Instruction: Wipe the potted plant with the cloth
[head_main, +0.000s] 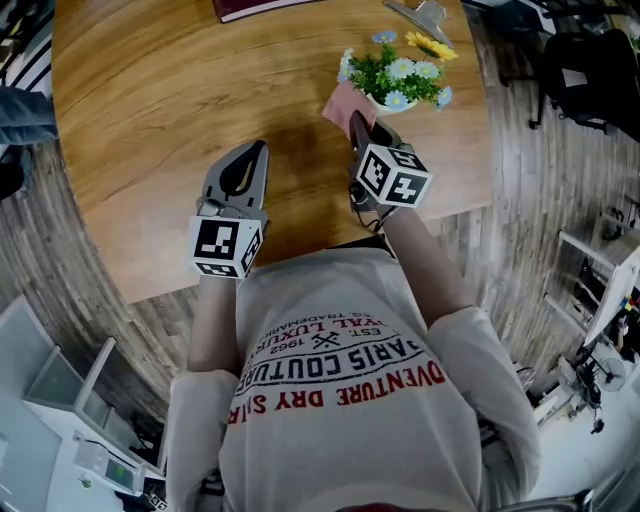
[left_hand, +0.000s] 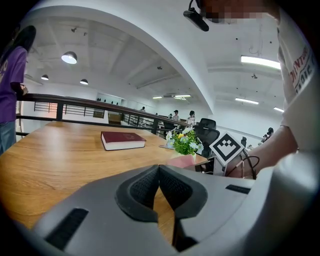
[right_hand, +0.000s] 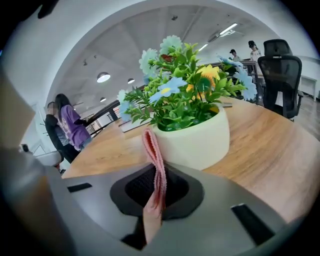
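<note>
A small potted plant with green leaves and blue, white and yellow flowers stands in a cream pot near the table's right edge. My right gripper is shut on a pink cloth, which stands up folded between its jaws just in front of the pot's left side. Whether the cloth touches the pot is unclear. My left gripper hovers over the bare wood to the left, shut with nothing in it. In the left gripper view the plant shows far ahead on the right.
A dark red book lies at the far side of the round wooden table. A grey object sits behind the plant. Office chairs and a railing stand beyond the table; a person in purple is at the far left.
</note>
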